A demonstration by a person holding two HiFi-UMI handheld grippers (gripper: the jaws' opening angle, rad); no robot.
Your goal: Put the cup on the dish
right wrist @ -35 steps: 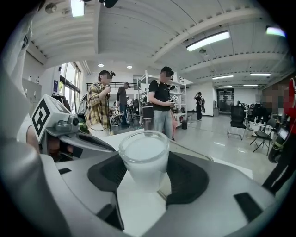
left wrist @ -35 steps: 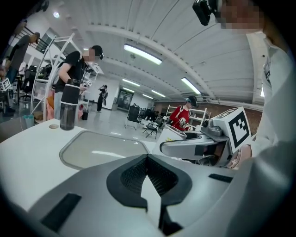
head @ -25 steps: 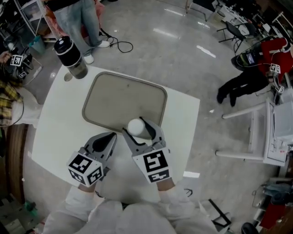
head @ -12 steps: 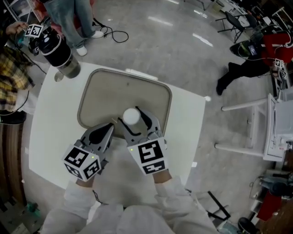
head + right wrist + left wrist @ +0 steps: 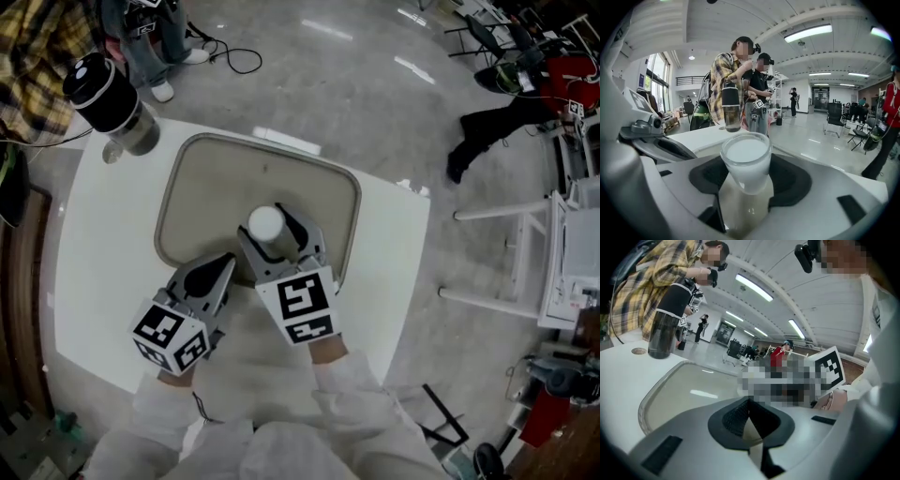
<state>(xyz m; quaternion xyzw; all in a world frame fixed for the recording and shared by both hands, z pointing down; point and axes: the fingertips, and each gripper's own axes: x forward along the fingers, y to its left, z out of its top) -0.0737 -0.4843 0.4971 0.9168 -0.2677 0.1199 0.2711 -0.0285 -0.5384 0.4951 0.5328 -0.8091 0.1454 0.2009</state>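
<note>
Fingers (image 5: pixel 797 183) of the right gripper (image 5: pixel 267 230) clasp the white cup (image 5: pixel 265 220) over the near part of the dish (image 5: pixel 216 183), the left gripper (image 5: pixel 223 267) pinched shut and empty alongside, so placing seems in hand: next, lower gently and release.

White, grey and beige at my hands

The cup (image 5: pixel 746 159) is milky white, the dish (image 5: pixel 216 187) dull beige, the surface (image 5: pixel 103 272) plain white. My left gripper (image 5: pixel 228 260) and right gripper (image 5: pixel 271 229) are light grey with black pads, each patterned with black squares on white. The bottle (image 5: pixel 108 98) is smoky dark with a black cap, and the floor (image 5: pixel 356 103) is glossy grey.
</note>
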